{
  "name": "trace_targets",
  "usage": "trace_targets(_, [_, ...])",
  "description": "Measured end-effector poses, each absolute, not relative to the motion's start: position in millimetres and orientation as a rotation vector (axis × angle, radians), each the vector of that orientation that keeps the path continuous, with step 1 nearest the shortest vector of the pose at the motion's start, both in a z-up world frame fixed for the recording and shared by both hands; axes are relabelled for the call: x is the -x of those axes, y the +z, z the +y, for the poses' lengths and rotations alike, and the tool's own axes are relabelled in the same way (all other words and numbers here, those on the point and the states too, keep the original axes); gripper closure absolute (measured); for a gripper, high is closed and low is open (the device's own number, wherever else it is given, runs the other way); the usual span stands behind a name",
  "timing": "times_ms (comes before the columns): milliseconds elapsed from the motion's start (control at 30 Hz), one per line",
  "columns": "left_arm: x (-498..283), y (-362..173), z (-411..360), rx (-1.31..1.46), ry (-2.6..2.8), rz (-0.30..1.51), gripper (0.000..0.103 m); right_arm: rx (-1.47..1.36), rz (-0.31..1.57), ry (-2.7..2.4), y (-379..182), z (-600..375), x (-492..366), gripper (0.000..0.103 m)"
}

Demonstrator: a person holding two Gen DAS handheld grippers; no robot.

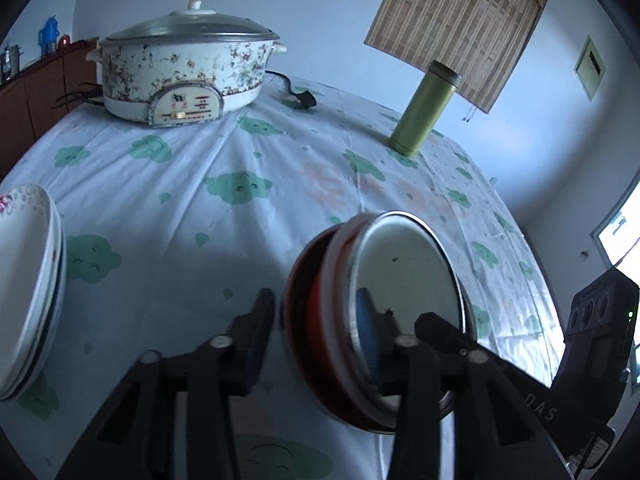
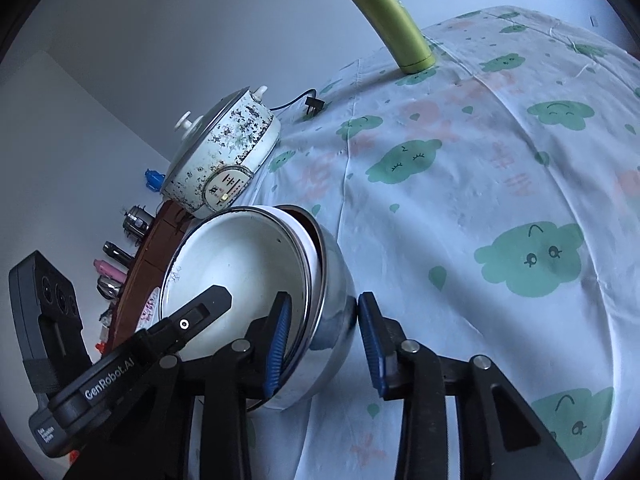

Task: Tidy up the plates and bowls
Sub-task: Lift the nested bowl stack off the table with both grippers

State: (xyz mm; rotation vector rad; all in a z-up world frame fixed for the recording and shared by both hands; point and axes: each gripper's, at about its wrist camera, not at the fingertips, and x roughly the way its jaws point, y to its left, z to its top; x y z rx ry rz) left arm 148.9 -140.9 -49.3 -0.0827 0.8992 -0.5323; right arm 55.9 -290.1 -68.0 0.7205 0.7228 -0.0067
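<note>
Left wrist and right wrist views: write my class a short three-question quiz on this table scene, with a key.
1. True or false: the green flask lies on its side.
2. Which layer of the nested bowls is outermost? A white, B red, C steel.
3. What covers the electric cooker?
Key: 1 false, it stands upright; 2 C; 3 a glass lid with a white knob.

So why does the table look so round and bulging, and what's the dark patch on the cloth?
Left wrist view: fisheye lens curves the tablecloth, tilts the green flask; the dark patch is shadow beside the stacked bowls. Right wrist view: same bulge, black vignette corners, window glare on the steel bowl.
</note>
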Motion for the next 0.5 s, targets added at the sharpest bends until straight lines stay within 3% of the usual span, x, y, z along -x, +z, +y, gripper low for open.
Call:
trace_targets(167, [-147.7,-49.0,-141.6,0.06,-0.508,0.894,0.077,-0.703,0.722,-0.015,-63.5,-287.2,-52.5,0.066])
trace_targets(400, [-147.3,-48.8,-143.1,0.055,-0.534,0.884,0.077,-0.741,0.713,-0.016,-66.3,-290.8,-50.8,0.063])
trace_targets(500, [-151.3,-54.5,-145.3,0.069,-0.558,0.914,0.071,-0.772,0.708,-0.012,-68.4,-295.3,-49.4,0.062])
